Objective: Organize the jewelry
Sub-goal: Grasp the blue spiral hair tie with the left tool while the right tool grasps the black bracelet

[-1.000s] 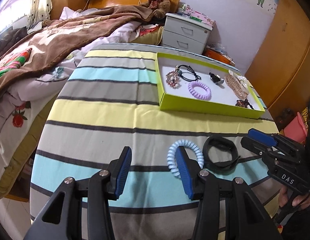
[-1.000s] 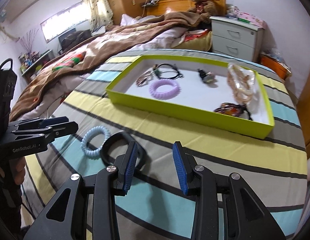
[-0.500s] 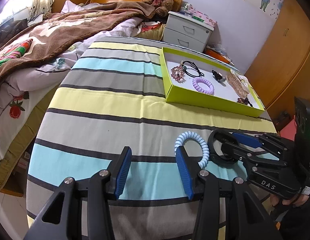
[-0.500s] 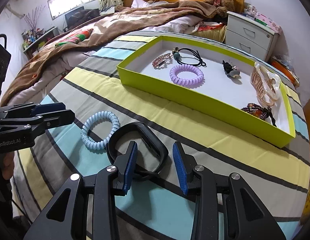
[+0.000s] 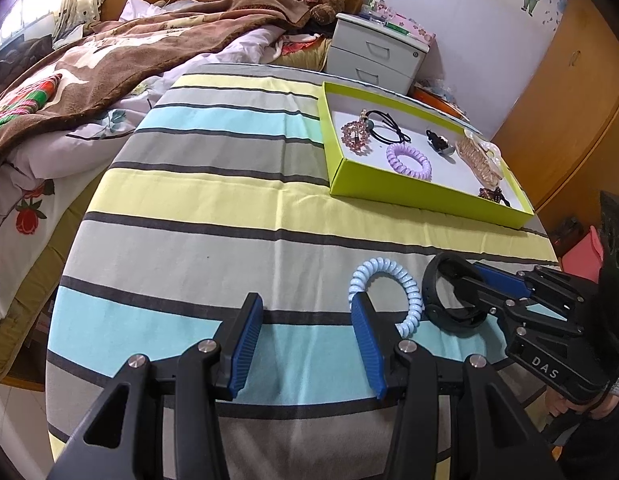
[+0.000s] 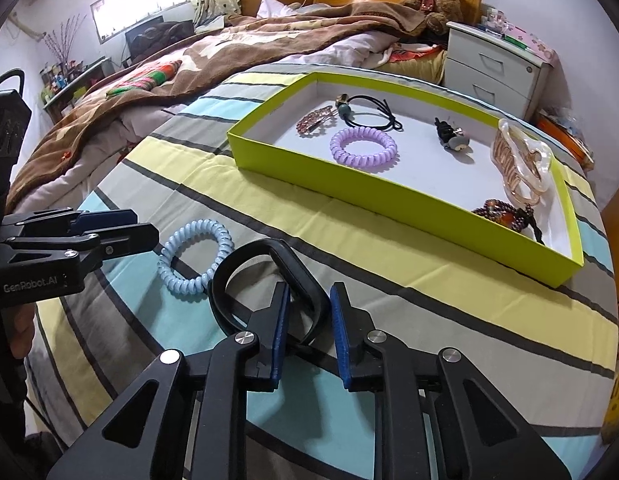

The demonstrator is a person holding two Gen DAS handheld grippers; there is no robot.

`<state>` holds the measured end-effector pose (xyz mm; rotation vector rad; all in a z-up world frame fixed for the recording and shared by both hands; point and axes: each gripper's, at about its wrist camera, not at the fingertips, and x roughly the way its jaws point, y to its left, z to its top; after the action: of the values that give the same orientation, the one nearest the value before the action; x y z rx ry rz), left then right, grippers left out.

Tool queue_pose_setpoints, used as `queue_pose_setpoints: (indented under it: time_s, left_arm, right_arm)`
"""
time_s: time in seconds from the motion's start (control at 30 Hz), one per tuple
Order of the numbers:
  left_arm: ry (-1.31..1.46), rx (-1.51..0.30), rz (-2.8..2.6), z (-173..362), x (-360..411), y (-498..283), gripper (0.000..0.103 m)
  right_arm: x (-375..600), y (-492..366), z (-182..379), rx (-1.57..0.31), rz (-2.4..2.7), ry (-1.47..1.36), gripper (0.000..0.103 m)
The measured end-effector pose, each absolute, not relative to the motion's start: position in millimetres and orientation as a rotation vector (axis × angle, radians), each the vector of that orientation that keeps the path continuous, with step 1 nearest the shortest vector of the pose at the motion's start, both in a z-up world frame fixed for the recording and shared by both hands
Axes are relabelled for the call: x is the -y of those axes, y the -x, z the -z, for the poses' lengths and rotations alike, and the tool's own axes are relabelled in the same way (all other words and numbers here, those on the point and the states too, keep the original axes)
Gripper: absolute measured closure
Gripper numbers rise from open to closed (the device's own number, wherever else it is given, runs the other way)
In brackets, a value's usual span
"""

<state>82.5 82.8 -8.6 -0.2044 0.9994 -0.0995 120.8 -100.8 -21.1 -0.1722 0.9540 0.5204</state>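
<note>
A striped cloth covers the counter (image 5: 213, 240), with a bed (image 5: 89, 68) off its far left edge. Toward the far right corner sits the green tray (image 6: 389, 196), holding a purple coil tie (image 6: 363, 147), a clear claw clip (image 6: 521, 160), a black elastic (image 6: 369, 114) and some beaded pieces. Two things lie outside it near the front edge: a black band (image 6: 265, 272) and, touching its left side, a pale blue coil tie (image 6: 195, 256).

The right hand-held gripper (image 6: 309, 320) is partly closed, its jaws straddling the near right side of the black band; whether the pads press it yet cannot be told. The left hand-held gripper (image 5: 305, 344) gapes wide and holds nothing, its right finger just inside the blue coil's loop.

The risks, as a judgement: the springy band may slip or twist out of a thin-edge pinch, and lifting it could drag the blue coil along, since they touch
</note>
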Motion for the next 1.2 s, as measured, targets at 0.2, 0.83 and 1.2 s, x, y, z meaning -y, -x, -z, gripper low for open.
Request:
queue_pose_setpoints:
  time_s: [0.2, 0.83, 1.2]
  left_arm:
    - [0.178, -1.015, 0.108, 10, -75, -88, 0.055]
    - [-0.055, -1.01, 0.079, 12, -36, -103, 0.054]
    - [-0.081, -1.002, 0.093, 10, -28, -103, 0.092]
  right_arm:
    - [122, -117, 17, -0.932, -0.487, 0.1, 0.087]
    - [154, -115, 9, -0.9, -0.443, -0.001, 0.087]
    - [158, -114, 6, -0.892, -0.435, -0.008, 0.087]
